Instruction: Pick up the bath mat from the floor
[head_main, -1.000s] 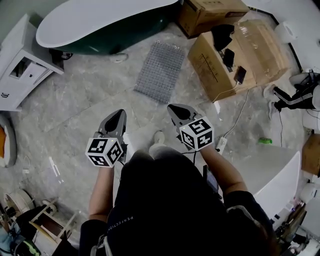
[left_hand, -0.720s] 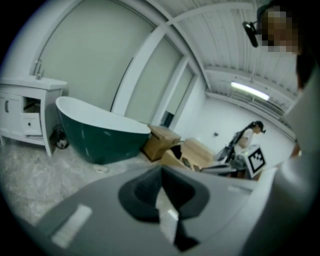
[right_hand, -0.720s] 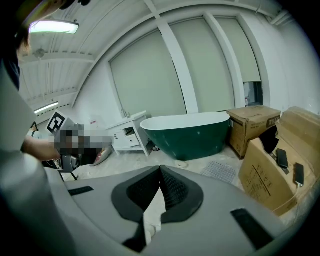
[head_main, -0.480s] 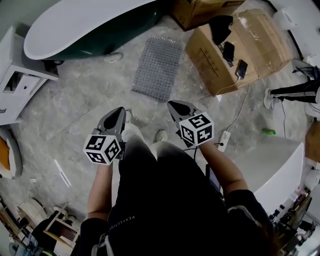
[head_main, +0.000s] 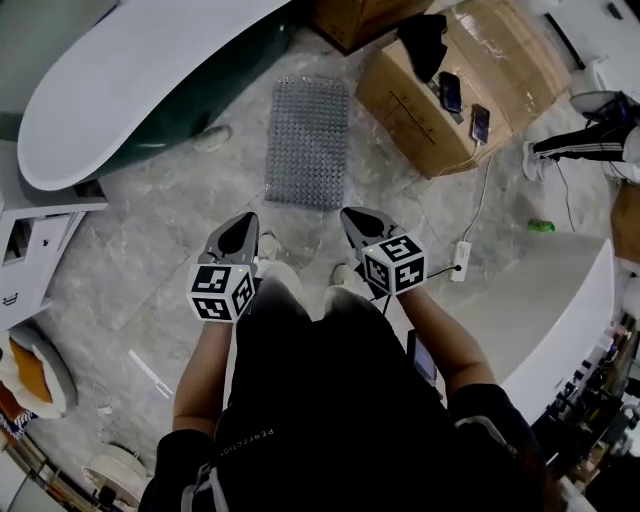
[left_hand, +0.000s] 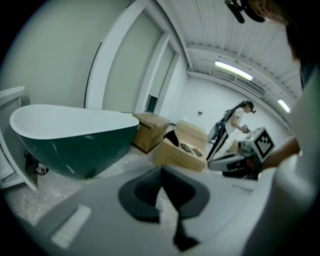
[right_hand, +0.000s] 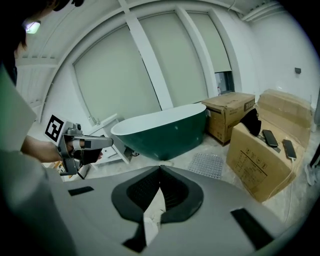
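barely started tbh. the mat (head_main: 308, 140) is lying flat on the floor (head_main: 170, 240) in the upper middle of the head view, between the tub (head_main: 130, 90) and the box (head_main: 425, 100), well apart from both grippers. the left gripper (head_main: 240, 228) and right gripper (head_main: 358, 222) are hovering around mid-frame, both clenched with nothing between the jaws and pointing roughly at the mat. so i'm guessing everything is left to do: getting closer, reaching down, opening up, grabbing an edge, lifting.

writing: the person's dark top (head_main: 300, 400) is showing "perfection" down the back. the box is carrying print too, but it's too small to read.
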